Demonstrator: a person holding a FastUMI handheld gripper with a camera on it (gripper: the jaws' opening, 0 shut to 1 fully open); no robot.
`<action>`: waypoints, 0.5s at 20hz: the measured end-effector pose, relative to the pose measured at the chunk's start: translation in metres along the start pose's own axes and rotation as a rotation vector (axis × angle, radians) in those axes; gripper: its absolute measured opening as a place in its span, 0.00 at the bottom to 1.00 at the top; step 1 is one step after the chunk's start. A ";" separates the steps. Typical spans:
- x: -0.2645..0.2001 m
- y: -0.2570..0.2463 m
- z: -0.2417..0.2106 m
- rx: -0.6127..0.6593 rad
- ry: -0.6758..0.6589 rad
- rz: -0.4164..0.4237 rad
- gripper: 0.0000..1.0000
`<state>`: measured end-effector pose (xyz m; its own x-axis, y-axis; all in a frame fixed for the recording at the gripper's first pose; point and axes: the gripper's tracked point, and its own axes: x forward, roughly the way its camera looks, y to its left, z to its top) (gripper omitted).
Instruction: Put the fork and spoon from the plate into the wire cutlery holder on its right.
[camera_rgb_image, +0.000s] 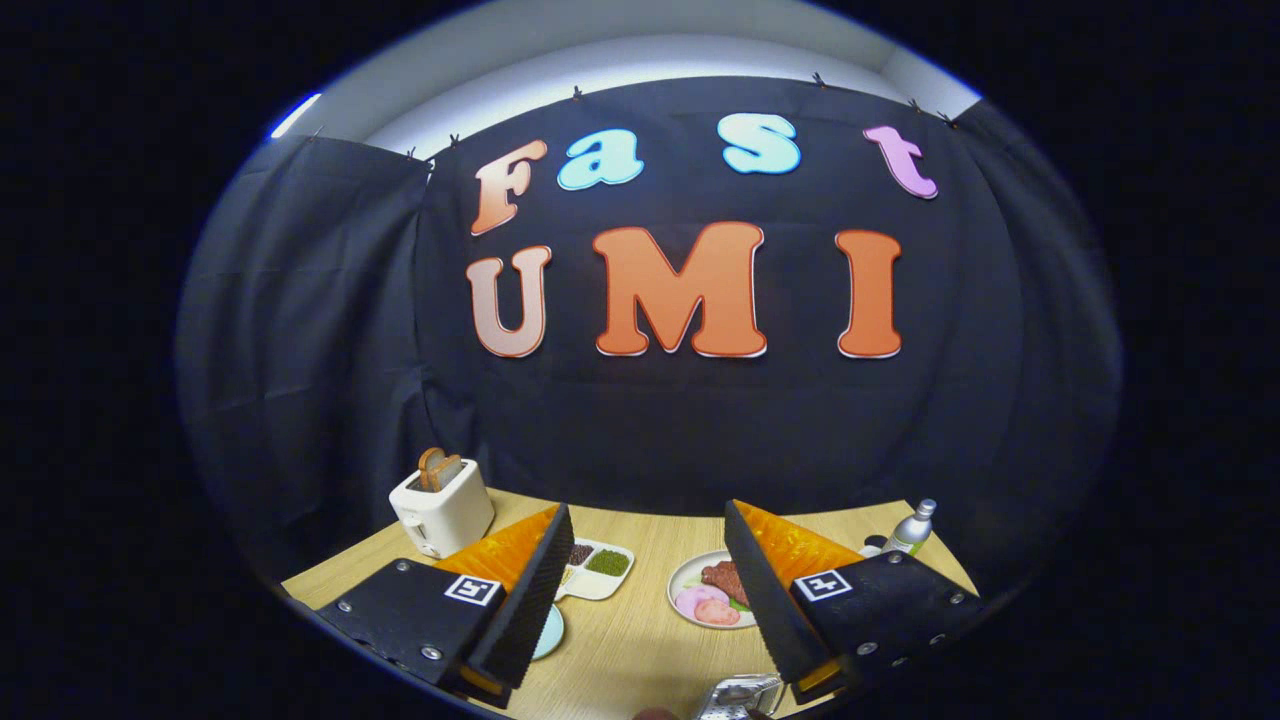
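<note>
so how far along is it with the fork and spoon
Nothing looks done yet. The gripper is open and holds nothing, raised over the wooden table. A plate with food lies just ahead between the fingers; I cannot make out a fork, spoon or wire holder. Both pieces seemingly remain to move.

Dim booth, light strip overhead; table (650, 620) evenly lit; strong fisheye bending at edges; focus sharp.

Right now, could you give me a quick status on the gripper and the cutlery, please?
Gripper open, fingers apart over the table, holding nothing. Fork, spoon, holder: cannot tell. Food plate and divided tray just ahead.
</note>
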<state>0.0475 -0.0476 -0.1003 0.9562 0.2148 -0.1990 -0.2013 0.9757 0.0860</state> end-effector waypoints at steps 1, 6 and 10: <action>0.000 0.014 0.008 0.004 -0.028 0.006 0.93; 0.015 0.092 0.024 0.029 -0.094 0.039 0.97; 0.034 0.155 0.003 0.026 -0.012 0.082 0.97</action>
<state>0.0491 0.1107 -0.0910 0.9392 0.2933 -0.1786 -0.2737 0.9535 0.1264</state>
